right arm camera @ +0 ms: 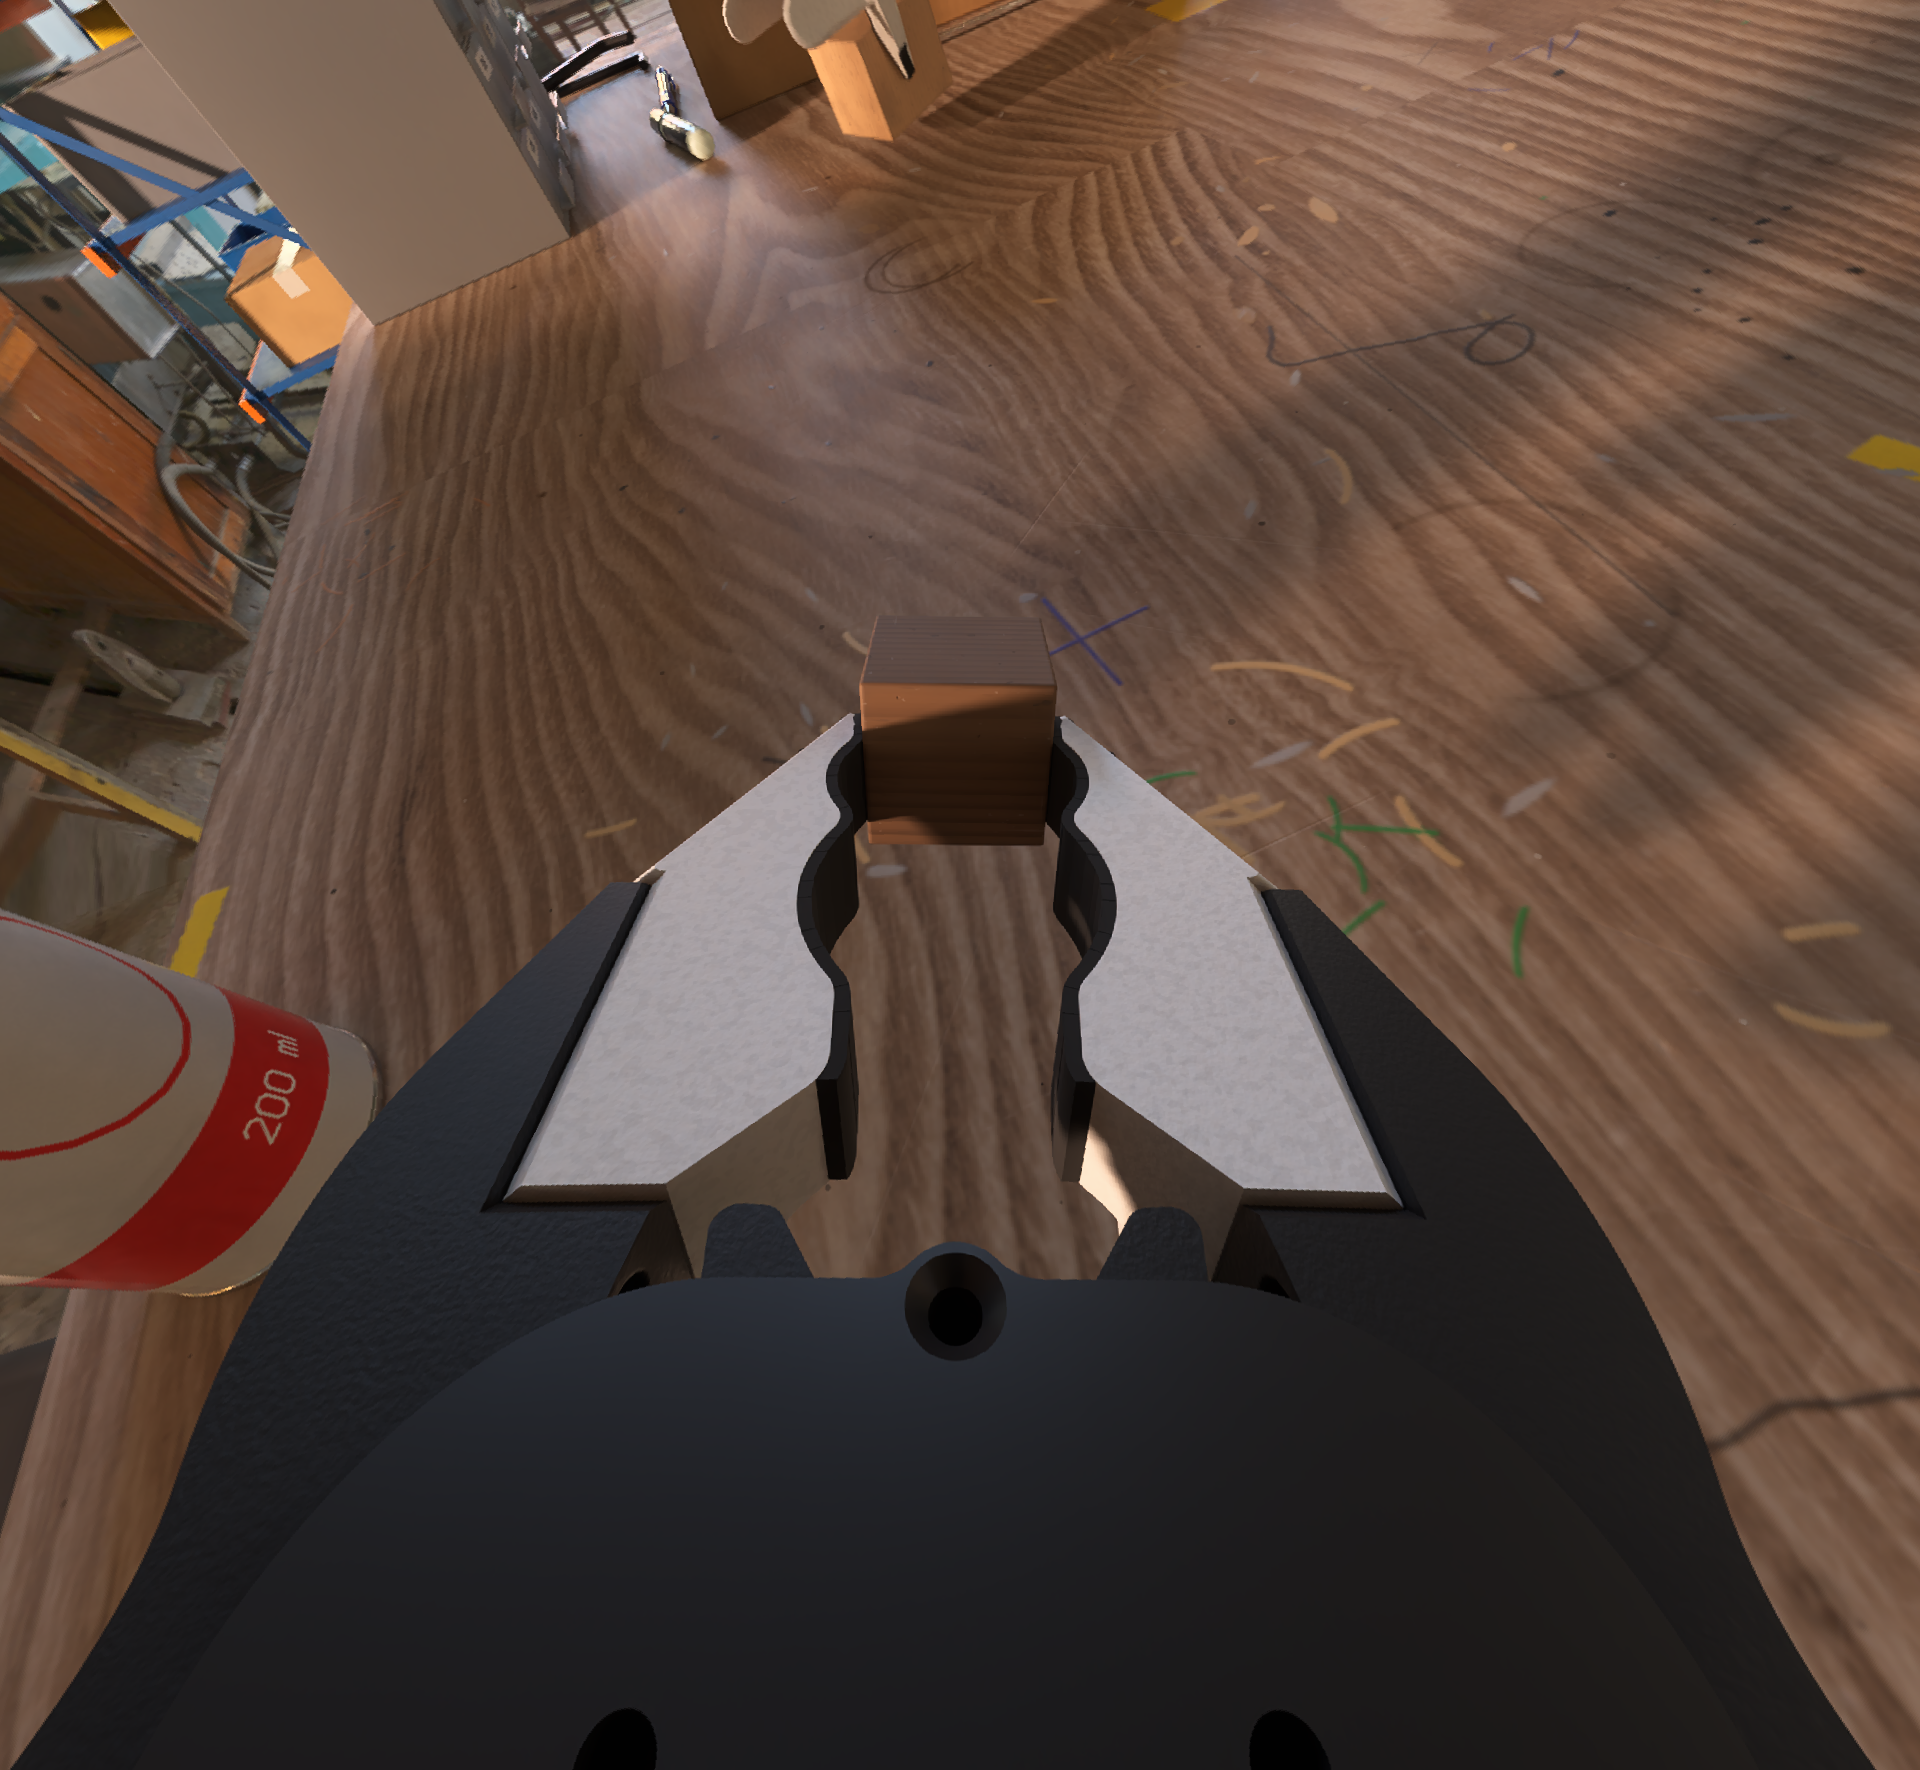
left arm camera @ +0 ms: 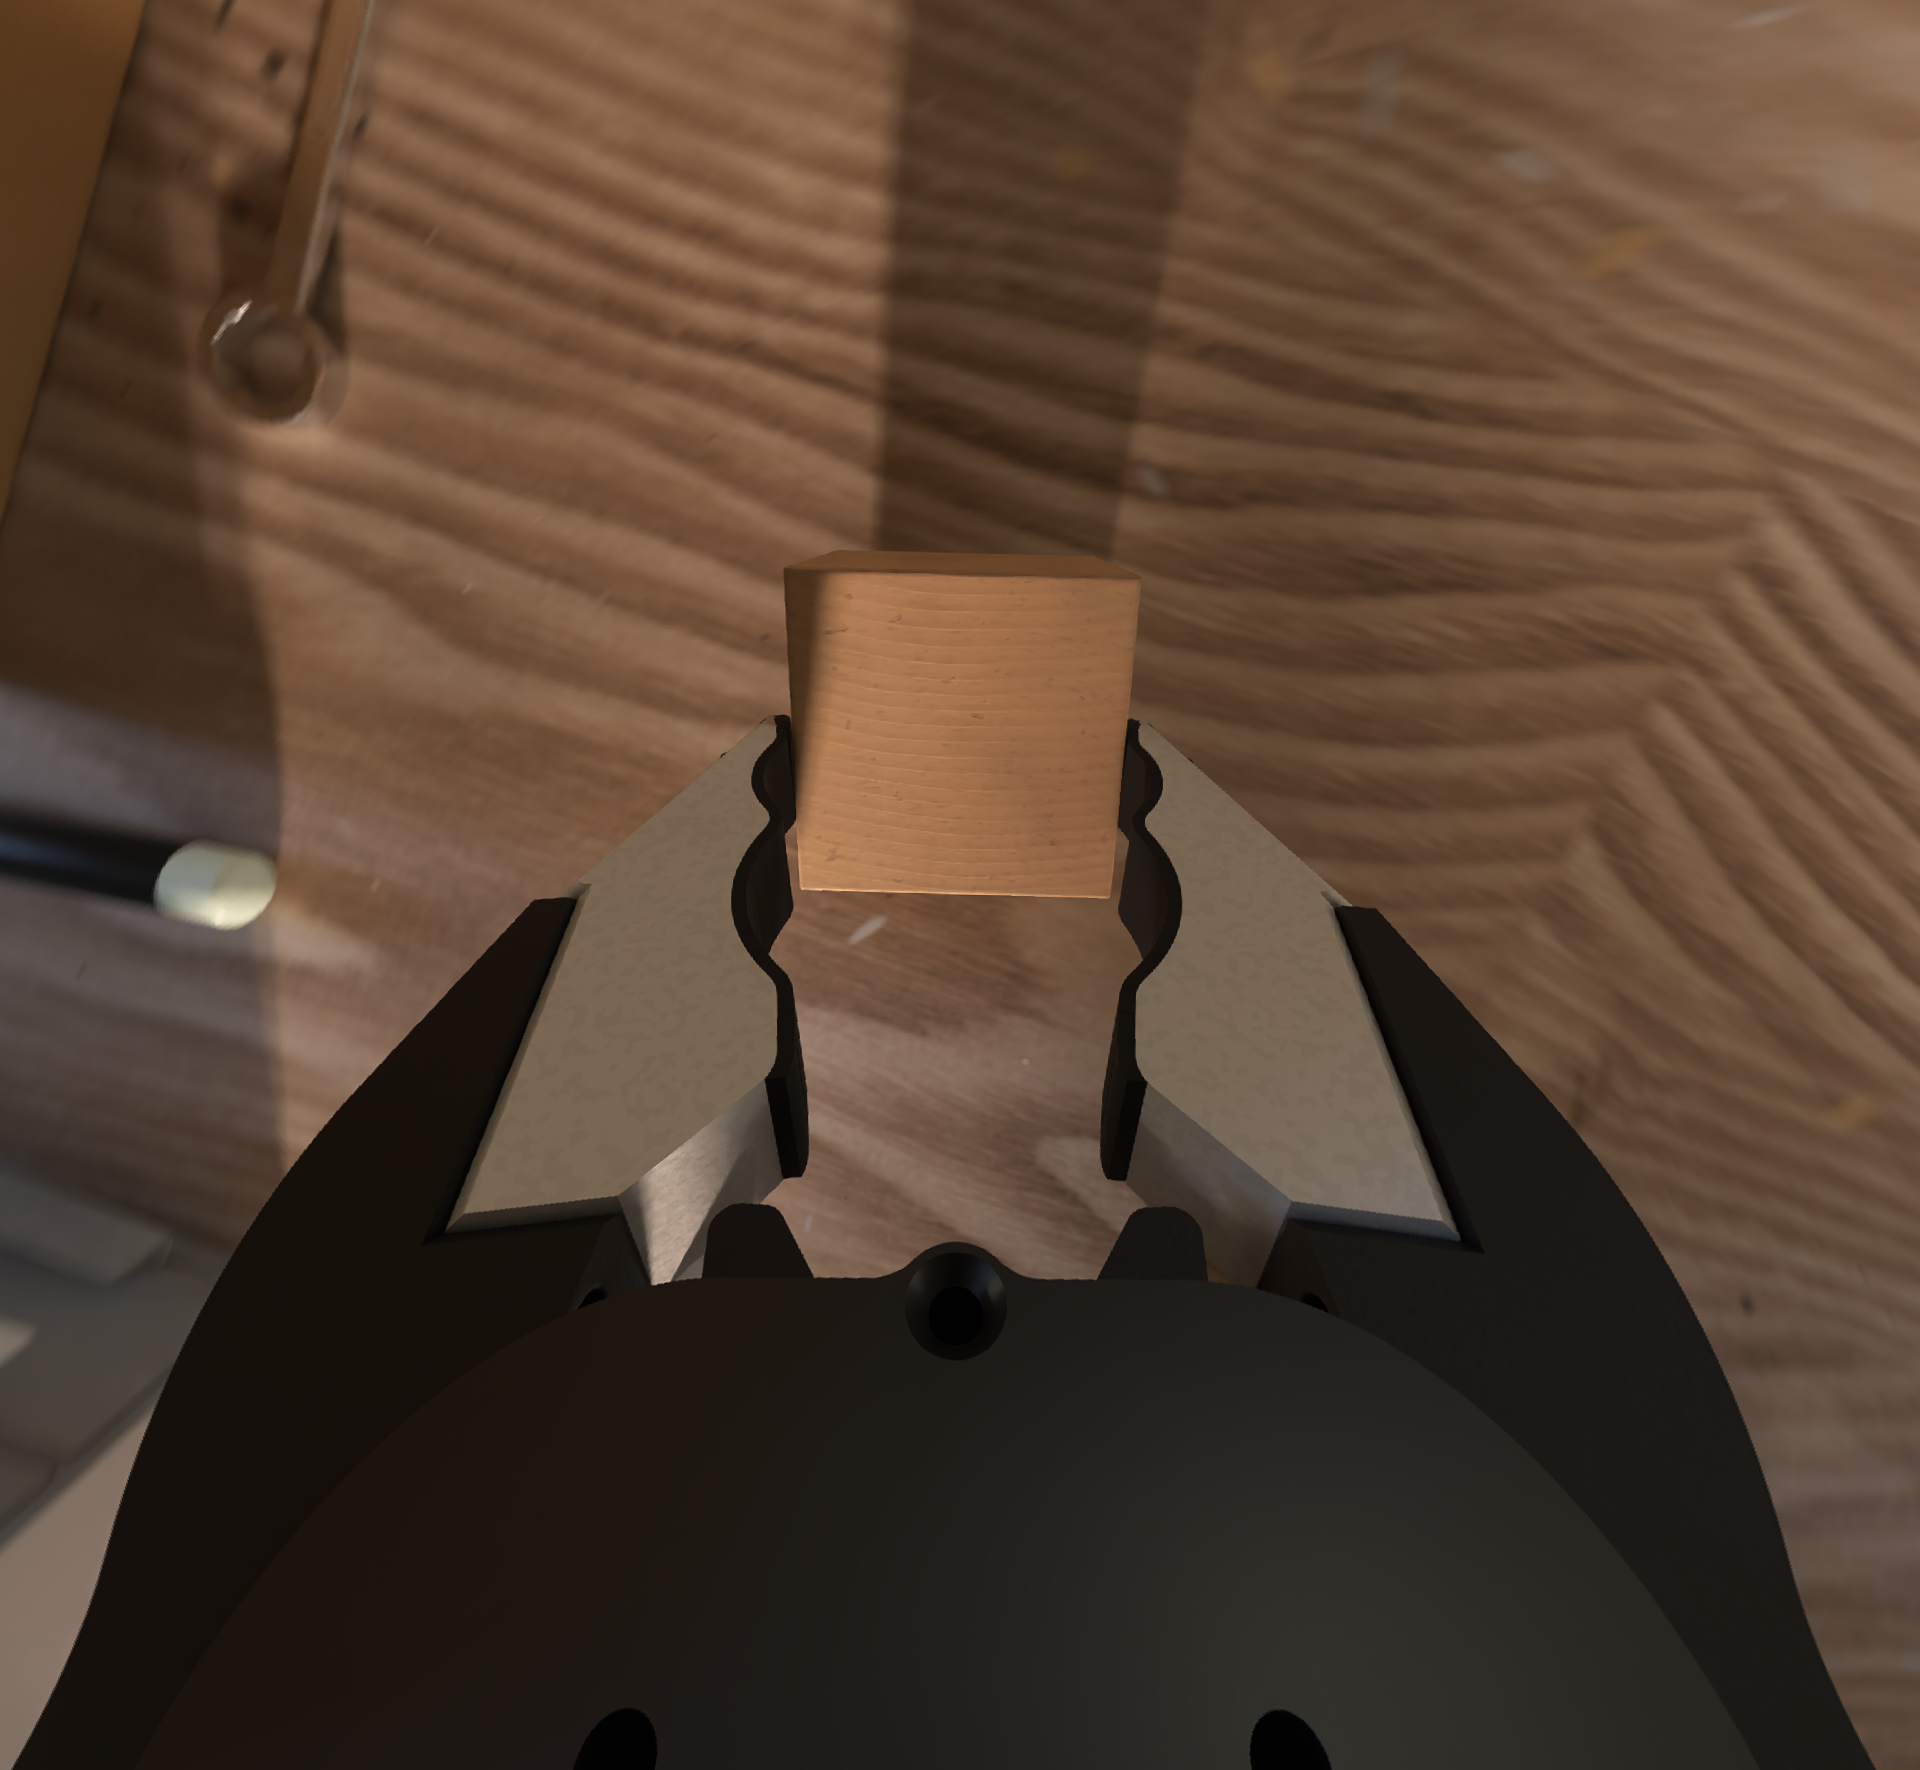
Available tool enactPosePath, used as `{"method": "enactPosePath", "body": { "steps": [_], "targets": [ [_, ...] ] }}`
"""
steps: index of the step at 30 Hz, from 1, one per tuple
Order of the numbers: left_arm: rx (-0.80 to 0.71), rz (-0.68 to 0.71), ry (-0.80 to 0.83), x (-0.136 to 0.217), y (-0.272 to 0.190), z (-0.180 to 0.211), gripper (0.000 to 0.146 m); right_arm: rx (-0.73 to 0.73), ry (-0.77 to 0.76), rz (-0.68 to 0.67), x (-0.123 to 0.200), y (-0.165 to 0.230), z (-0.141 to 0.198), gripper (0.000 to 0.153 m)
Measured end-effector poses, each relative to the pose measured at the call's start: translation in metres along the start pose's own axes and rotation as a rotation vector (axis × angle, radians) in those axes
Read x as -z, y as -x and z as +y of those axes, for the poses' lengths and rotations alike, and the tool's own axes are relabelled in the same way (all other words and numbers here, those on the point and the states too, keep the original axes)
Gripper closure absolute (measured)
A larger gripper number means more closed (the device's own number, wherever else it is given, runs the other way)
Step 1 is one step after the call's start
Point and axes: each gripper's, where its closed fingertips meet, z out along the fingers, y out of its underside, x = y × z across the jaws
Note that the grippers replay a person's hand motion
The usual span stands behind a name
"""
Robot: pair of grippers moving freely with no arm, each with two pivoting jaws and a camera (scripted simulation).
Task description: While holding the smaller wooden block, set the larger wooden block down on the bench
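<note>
While our left hand-held gripper (left arm camera: 954,790) clamps the larger wooden block (left arm camera: 958,731) above the surface (left arm camera: 1455,577), our right hand-held gripper (right arm camera: 956,785), clamped on the smaller wooden block (right arm camera: 954,733), risks slackening.

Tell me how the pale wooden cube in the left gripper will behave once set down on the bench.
The pale wooden cube looks rigid, with flat faces and sharp edges, so it should sit flat and not roll. It is about as wide as tall, so tipping seems unlikely. The left gripper grips only its lower sides, so it may pivot slightly.
</note>
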Motion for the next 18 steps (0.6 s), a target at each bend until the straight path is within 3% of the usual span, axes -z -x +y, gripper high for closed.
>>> {"method": "enactPosePath", "body": {
  "steps": [2,5,8,11,14,18],
  "targets": [
    [-0.109,0.091,-0.094,0.017,-0.013,-0.003,0.083,0.007,0.000,0.006,0.001,-0.001,0.000,0.119],
    [-0.397,0.147,-0.249,0.058,-0.037,-0.005,0.083,0.010,-0.006,0.015,0.003,-0.003,-0.002,0.119],
    [-0.872,0.312,-0.462,0.115,-0.092,0.011,0.083,0.016,-0.010,0.021,0.004,-0.003,-0.002,0.119],
    [-1.223,0.452,-0.448,0.146,-0.144,0.043,0.083,0.038,-0.003,0.038,0.004,-0.004,-0.002,0.119],
    [-1.508,0.569,-0.362,0.139,-0.196,0.073,0.083,0.039,-0.006,0.036,0.003,-0.002,-0.005,0.119],
    [-1.814,0.559,-0.234,0.088,-0.254,0.091,0.083,0.041,-0.023,0.018,0.003,0.002,-0.010,0.119]
  ]
}}
